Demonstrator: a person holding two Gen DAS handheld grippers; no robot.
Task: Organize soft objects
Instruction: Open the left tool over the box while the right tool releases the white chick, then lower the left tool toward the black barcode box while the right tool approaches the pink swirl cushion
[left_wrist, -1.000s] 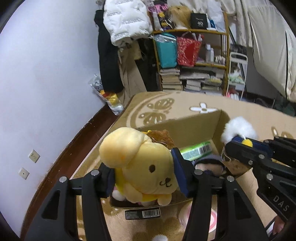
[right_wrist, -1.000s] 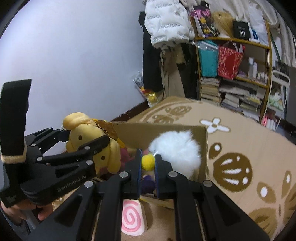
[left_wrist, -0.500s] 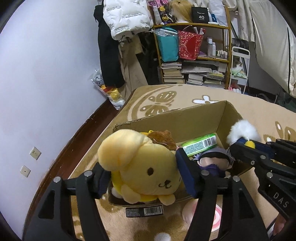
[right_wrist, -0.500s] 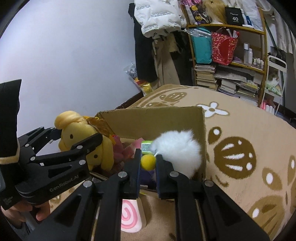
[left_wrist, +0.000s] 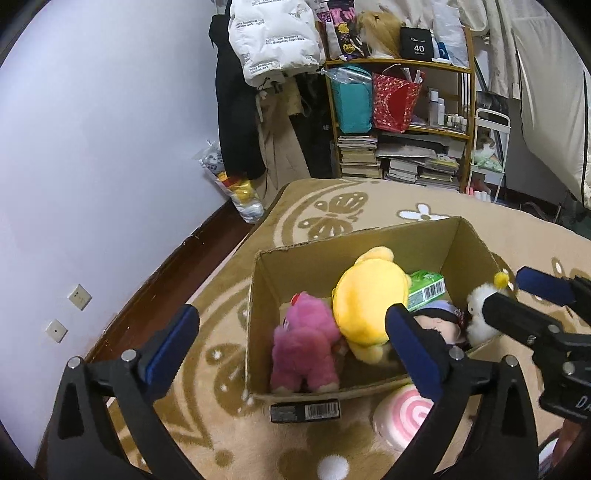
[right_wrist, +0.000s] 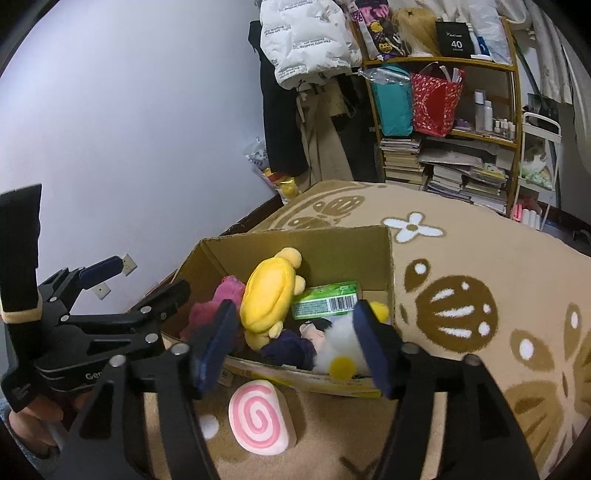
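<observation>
Box (left_wrist: 369, 254) sits on rug (left_wrist: 221, 435); inside: bear (left_wrist: 304, 350) at left, dog plush (left_wrist: 369, 306) beside it in the middle, carton (left_wrist: 424, 290) behind, doll (left_wrist: 439, 325) and puff (left_wrist: 480, 314) at right; swirl cushion (left_wrist: 402, 413) on rug just before box; shelf (left_wrist: 399, 122) behind, against far wall.

Matt brown corrugated card for the box (left_wrist: 306, 266), raw and ragged along its rim; short-pile woven carpet (left_wrist: 236, 443), tan and fuzzy, beneath. Inside, soft plush throughout: smooth velour on the yellow dog (left_wrist: 369, 299), shaggier pile on the pink bear (left_wrist: 303, 347), long wispy fluff on the white pompom toy (right_wrist: 341, 341), beside a glossy printed green packet (right_wrist: 325, 304). Matt black plastic on the left gripper (left_wrist: 291, 343) and right gripper (right_wrist: 291, 343), with bright metal screw heads and dull blue rubbery pads (left_wrist: 170, 347).
</observation>
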